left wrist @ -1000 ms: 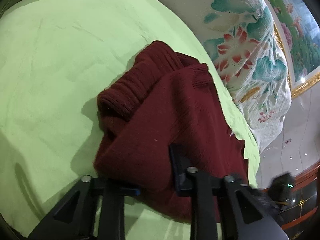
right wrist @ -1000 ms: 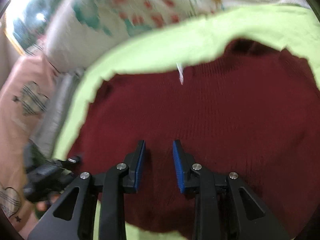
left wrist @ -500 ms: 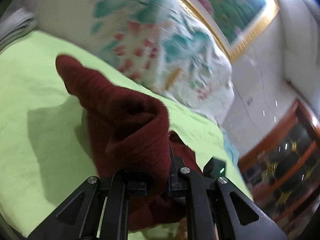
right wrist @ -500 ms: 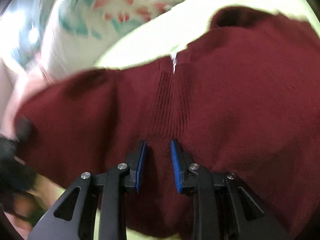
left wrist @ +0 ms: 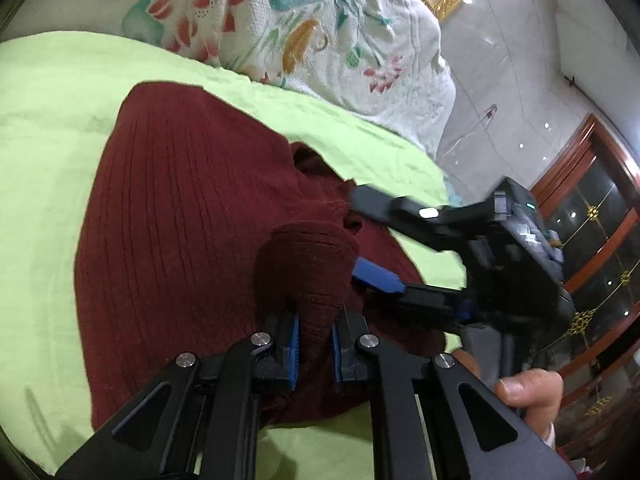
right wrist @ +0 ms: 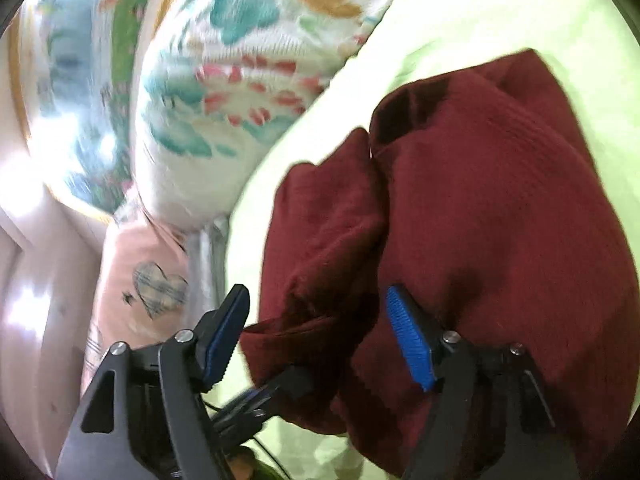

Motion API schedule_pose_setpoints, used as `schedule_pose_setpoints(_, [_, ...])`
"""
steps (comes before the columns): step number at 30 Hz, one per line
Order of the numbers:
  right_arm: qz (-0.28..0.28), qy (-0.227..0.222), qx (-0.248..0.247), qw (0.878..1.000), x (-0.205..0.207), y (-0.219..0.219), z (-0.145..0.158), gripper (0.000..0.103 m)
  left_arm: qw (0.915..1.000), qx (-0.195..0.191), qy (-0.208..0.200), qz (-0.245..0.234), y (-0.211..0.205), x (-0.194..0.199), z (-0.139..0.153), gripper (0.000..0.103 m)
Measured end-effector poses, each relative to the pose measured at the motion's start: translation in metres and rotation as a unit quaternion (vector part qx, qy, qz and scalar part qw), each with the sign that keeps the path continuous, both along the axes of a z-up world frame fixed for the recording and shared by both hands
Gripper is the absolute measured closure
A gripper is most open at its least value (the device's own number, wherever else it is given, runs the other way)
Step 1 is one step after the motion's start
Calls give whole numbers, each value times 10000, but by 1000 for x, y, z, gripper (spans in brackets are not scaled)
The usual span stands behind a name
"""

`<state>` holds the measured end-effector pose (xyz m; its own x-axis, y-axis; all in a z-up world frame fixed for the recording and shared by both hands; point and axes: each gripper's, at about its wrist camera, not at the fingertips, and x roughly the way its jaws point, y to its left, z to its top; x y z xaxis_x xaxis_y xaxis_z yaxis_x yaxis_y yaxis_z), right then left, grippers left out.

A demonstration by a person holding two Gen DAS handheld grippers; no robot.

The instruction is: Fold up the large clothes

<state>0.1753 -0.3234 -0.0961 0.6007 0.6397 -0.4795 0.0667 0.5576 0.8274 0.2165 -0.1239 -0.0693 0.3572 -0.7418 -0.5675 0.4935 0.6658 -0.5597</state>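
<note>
Left wrist, left gripper pinching sweater

We find open lime-green bed sheet to the left of the dark red ribbed knit sweater, free for passage. The white floral quilted bedspread closes off the far edge. The right hand-held gripper crowds the sweater's right side.

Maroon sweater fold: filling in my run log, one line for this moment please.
left hand-held gripper: shut on maroon sweater | right hand-held gripper: just opened, sweater loose between jaws | surface: green sheet
</note>
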Motion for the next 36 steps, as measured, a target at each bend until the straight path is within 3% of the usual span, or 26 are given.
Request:
schedule_pose_setpoints(5, [469,274,-216,9983,40,15,3,30,9997,-30,-222,-49,7,-4,11,92])
schedule_pose_setpoints(9, [658,601,-283,9956,77,24,-7,31,9998,11,-142,-127,10,-5,7,92])
schedule_pose_setpoints(11, [779,566,-477,9942,86,31,-3,46,9999,31,-93,-143,8,-4,4,92])
schedule_pose_setpoints(12, [823,563,-589,9933,88,34,-1,69,9999,23,-72,-152,8,-4,3,92])
schedule_pose_setpoints(13, [860,581,-684,9922,88,36,-1,80,9999,18,-71,-154,7,-4,3,92])
schedule_pose_setpoints(15, [863,499,-764,9921,87,37,2,86,9998,24,-84,-171,5,-4,7,92])
schedule_pose_setpoints(20, [507,-321,-677,9959,60,5,44,90,9981,-184,-318,-490,-18,-13,36,92])
schedule_pose_setpoints(23, [213,-776,-1049,9912,33,-25,71,90,9960,-243,-378,-773,-45,-19,42,92])
schedule_pose_setpoints(26, [-56,-561,-1231,9908,19,-53,60,91,9949,-120,-232,-977,-73,-22,25,92])
schedule_pose_setpoints(30, [-185,133,-1353,9905,12,-76,11,92,9940,170,129,-1072,-96,-23,-12,92])
schedule_pose_setpoints(33, [-178,221,-1332,9907,10,-80,-5,92,9936,200,158,-1099,-99,-25,-15,92])
schedule_pose_setpoints(36, [-254,58,-1288,9913,5,-84,2,93,9930,163,55,-1165,-101,-28,-6,92])
